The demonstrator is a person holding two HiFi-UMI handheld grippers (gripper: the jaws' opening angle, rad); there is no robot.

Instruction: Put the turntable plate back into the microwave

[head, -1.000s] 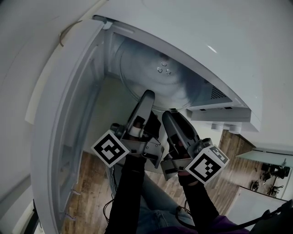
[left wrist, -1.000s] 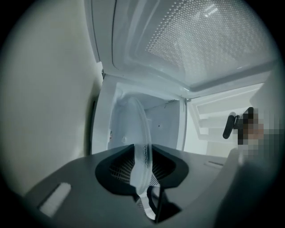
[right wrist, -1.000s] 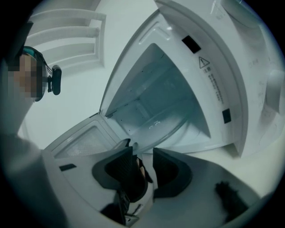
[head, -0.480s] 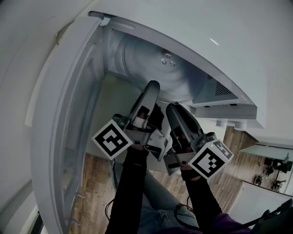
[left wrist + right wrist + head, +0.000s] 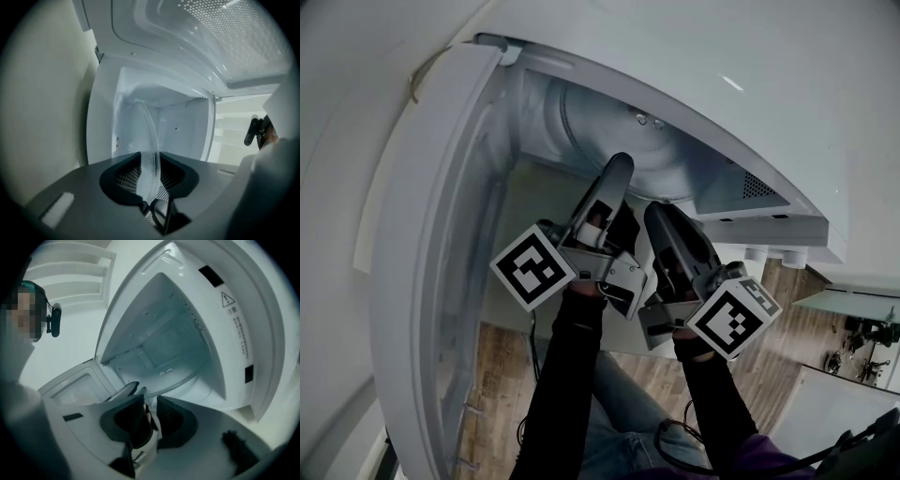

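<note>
The clear glass turntable plate [image 5: 605, 131] lies partly inside the open microwave cavity [image 5: 534, 122], its near rim toward me. My left gripper [image 5: 619, 171] is shut on that rim; in the left gripper view the plate [image 5: 149, 140] runs edge-on out from between the pads of the left gripper [image 5: 150, 183]. Just right of it, my right gripper [image 5: 661, 214] grips the same rim. In the right gripper view the plate [image 5: 187, 376] stretches into the cavity from the closed jaws of the right gripper [image 5: 150, 420], with the left gripper's tip [image 5: 123, 390] alongside.
The microwave door [image 5: 422, 272] stands open at the left. The microwave's top and control side [image 5: 750, 202] overhang at the right. Wooden floor [image 5: 497, 375] and a person's legs show below. A person with a headset [image 5: 51, 319] appears in the right gripper view.
Both grippers have pushed slightly forward toward the cavity with the plate, and less of the plate shows outside the opening.
</note>
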